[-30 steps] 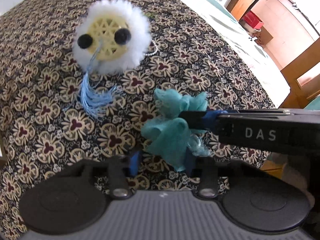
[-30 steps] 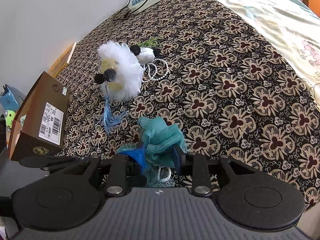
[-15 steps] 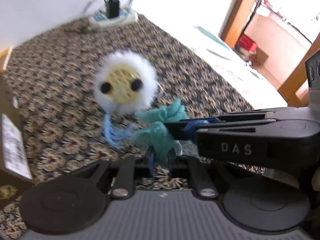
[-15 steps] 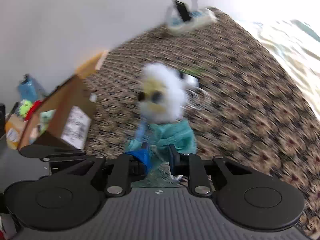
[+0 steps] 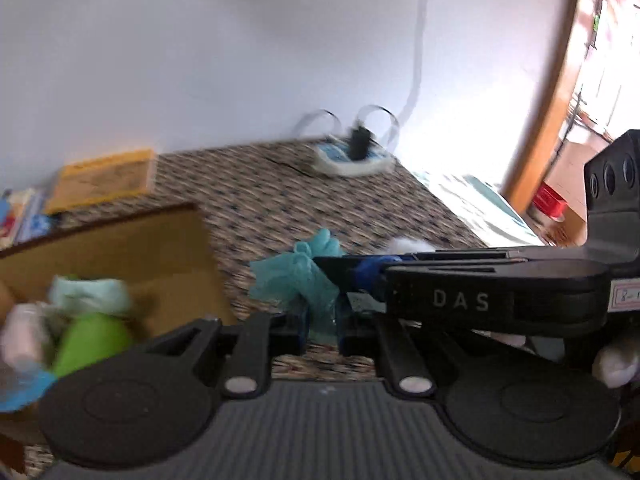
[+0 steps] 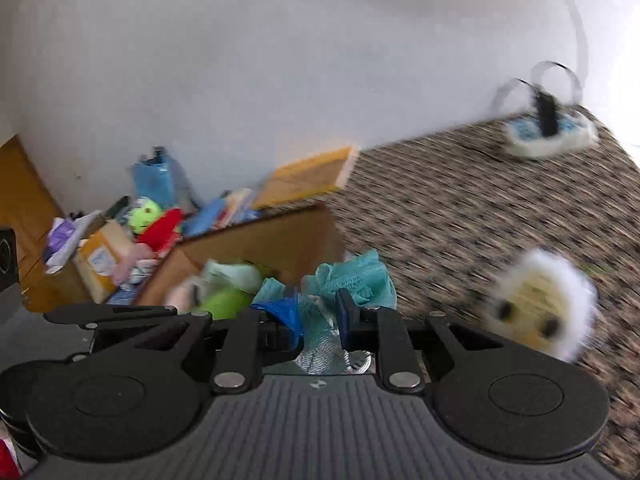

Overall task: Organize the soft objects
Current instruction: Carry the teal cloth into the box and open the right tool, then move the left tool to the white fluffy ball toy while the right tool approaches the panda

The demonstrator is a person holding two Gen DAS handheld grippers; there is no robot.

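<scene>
A teal mesh pouf (image 5: 298, 276) (image 6: 352, 280) hangs in the air, pinched by both grippers at once. My left gripper (image 5: 322, 320) is shut on its lower part. My right gripper (image 6: 318, 316) is shut on it too and shows in the left wrist view (image 5: 340, 270) as a black arm coming in from the right. A brown cardboard box (image 5: 120, 252) (image 6: 264, 248) with soft items inside, among them a green one (image 5: 90, 340) (image 6: 226, 304), stands just left of the pouf. A white fluffy toy (image 6: 540, 308) lies on the patterned bedspread (image 6: 480, 216) at the right.
A white power strip (image 5: 352, 160) (image 6: 548, 132) with a black plug lies at the far edge by the wall. A yellow box (image 5: 104, 180) and a pile of toys and bags (image 6: 152, 216) sit at the left. A wooden door frame (image 5: 552, 92) is at the right.
Both grippers have lifted the teal pouf off the bedspread and swung it left toward the cardboard box. The left gripper closed on it. The white fluffy toy stayed on the bed.
</scene>
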